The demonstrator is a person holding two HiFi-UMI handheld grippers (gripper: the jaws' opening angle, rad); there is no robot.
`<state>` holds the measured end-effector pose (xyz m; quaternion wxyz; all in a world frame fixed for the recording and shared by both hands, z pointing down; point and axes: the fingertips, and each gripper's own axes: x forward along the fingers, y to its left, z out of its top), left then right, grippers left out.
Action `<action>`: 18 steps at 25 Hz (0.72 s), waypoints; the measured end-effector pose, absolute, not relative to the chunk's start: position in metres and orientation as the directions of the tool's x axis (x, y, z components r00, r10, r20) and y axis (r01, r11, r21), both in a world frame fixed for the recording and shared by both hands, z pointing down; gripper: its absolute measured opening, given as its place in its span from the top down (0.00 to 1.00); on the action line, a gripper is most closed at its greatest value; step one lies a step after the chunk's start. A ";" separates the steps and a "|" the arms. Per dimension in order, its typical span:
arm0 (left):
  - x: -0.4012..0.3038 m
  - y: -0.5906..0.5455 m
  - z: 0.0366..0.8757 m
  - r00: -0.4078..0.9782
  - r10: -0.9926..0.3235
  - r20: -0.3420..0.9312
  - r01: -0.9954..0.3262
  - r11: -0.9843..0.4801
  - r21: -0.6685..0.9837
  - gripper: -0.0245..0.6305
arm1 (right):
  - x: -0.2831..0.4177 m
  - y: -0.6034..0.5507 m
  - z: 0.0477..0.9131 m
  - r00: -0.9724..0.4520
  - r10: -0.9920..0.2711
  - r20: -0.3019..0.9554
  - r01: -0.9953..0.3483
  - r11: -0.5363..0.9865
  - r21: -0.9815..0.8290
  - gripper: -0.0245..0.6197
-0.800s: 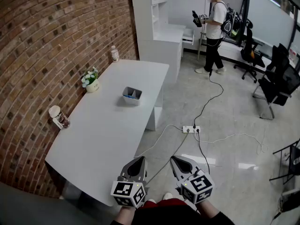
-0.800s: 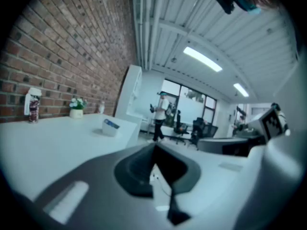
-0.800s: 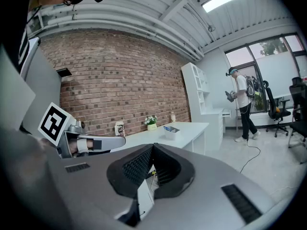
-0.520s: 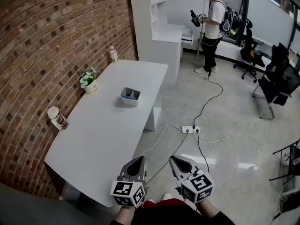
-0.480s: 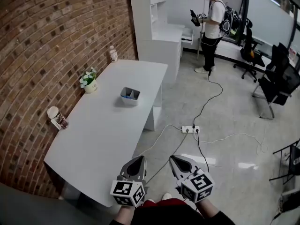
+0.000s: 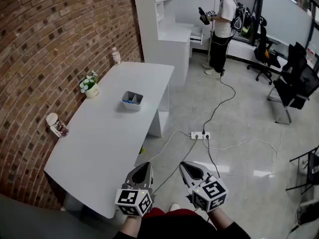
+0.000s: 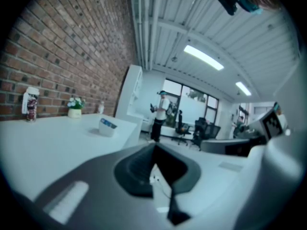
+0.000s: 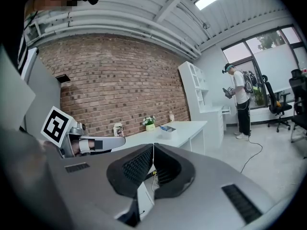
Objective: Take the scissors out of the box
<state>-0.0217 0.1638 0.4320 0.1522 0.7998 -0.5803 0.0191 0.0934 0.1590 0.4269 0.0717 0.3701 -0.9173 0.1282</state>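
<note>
A small grey box (image 6: 132, 100) stands on the far half of the white table (image 6: 102, 141), with something blue showing inside it; the scissors cannot be made out. The box also shows small in the left gripper view (image 7: 108, 127) and the right gripper view (image 8: 168, 128). My left gripper (image 6: 145, 165) and right gripper (image 6: 182, 165) hang side by side off the table's near corner, far from the box. Both are shut and hold nothing: left gripper (image 7: 154, 148), right gripper (image 8: 153, 145).
Along the brick wall on the table stand a paper cup (image 6: 54, 124), a flower pot (image 6: 90, 86) and a bottle (image 6: 115, 57). A white shelf unit (image 6: 159, 29) stands behind the table. A power strip (image 6: 200, 135) with cables lies on the floor. A person (image 6: 219, 29) stands beyond, near office chairs (image 6: 294, 83).
The head view has shifted a little, so the table and box sit slightly further left. Both grippers stay shut, side by side. The person at the back has stepped slightly away.
</note>
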 end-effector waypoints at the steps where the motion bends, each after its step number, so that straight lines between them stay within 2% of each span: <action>1: -0.020 0.163 0.431 0.324 -0.924 0.204 -0.935 -0.279 0.220 0.96 | 0.096 0.159 0.427 -0.716 -0.660 0.227 -0.697 0.694 -0.181 0.95; 18: 0.011 0.152 0.425 0.350 -0.912 0.214 -0.931 -0.312 0.191 0.96 | 0.127 0.151 0.428 -0.696 -0.678 0.235 -0.717 0.670 -0.191 0.95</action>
